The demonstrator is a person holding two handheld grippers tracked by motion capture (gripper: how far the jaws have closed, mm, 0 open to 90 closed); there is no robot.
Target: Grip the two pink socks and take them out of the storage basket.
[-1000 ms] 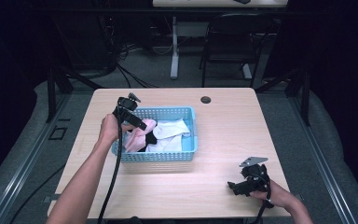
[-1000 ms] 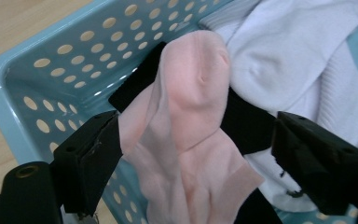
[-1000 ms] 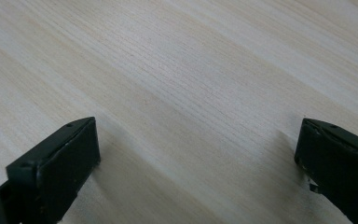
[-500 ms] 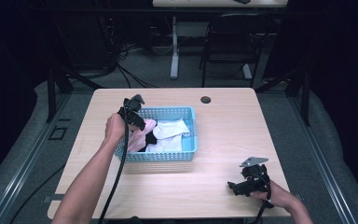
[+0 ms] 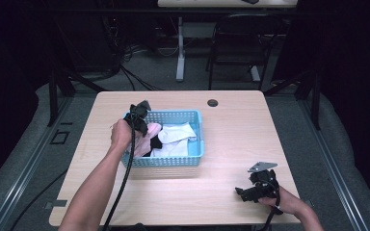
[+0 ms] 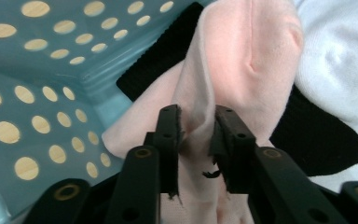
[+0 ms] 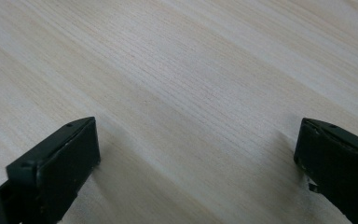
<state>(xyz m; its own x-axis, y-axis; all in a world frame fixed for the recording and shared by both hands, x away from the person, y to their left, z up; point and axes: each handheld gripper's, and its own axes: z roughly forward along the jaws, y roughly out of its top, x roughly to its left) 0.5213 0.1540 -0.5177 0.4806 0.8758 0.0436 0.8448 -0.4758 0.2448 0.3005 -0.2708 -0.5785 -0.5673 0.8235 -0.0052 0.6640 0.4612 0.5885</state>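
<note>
A light blue perforated basket (image 5: pixel 173 161) stands on the wooden table (image 5: pixel 231 144) and holds a pink sock (image 6: pixel 242 60), a black cloth (image 6: pixel 317 135) and white cloths (image 5: pixel 178 132). My left gripper (image 6: pixel 196 135) reaches down into the basket's left end (image 5: pixel 142 127). Its jaws have just been closing and now pinch a fold of the pink sock between the pads. My right gripper (image 5: pixel 243 192) rests low over the bare table near the front right corner, its jaws (image 7: pixel 196 154) wide apart with nothing between them.
A small dark round hole (image 5: pixel 213 103) sits near the table's far edge. Behind the table are a chair (image 5: pixel 236 43), a desk leg (image 5: pixel 180 48) and cables on the floor. Bare wood lies to the right of the basket and in front of it.
The left hand has sunk deeper into the basket's left end and its jaws have closed on the pink sock. The right hand has not moved.
</note>
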